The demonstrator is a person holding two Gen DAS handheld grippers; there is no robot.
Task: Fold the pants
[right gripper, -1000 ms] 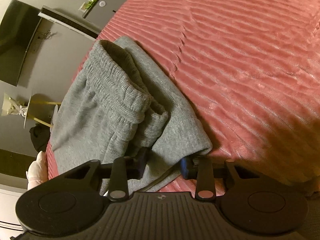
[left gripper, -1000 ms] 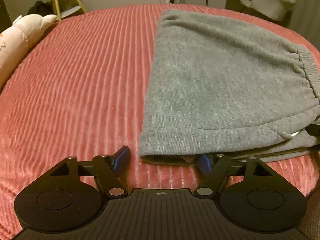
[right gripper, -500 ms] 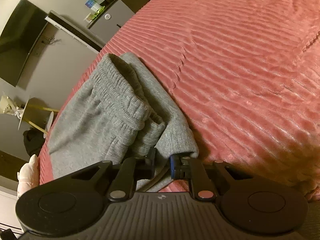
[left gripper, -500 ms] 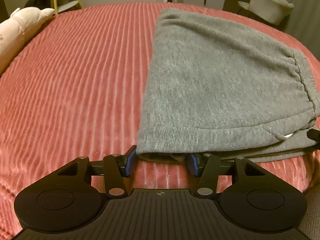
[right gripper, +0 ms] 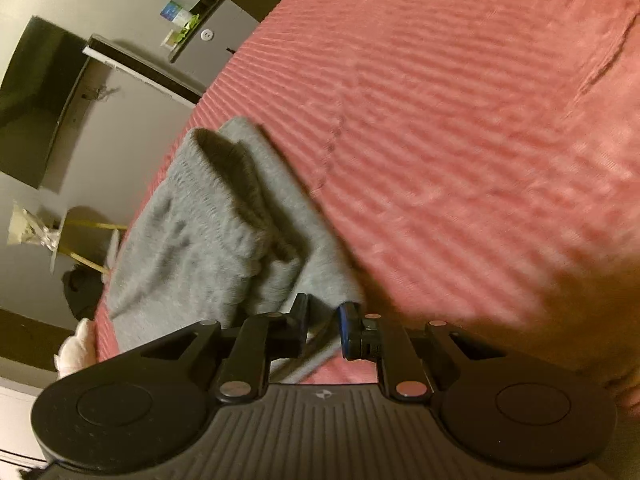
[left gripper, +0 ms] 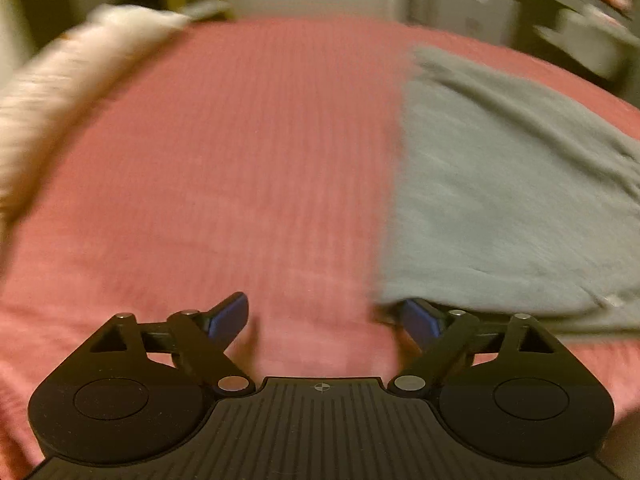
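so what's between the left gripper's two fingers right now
Only bare pink bedspread in the left wrist view; the left gripper is open, the grey pants edge at its right finger.

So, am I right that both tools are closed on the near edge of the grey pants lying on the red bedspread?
Not quite: only the right tool is closed on the grey pants. The left wrist view shows the left tool open, its fingers spread wide over the red bedspread, with just one fingertip at the corner of the pants.
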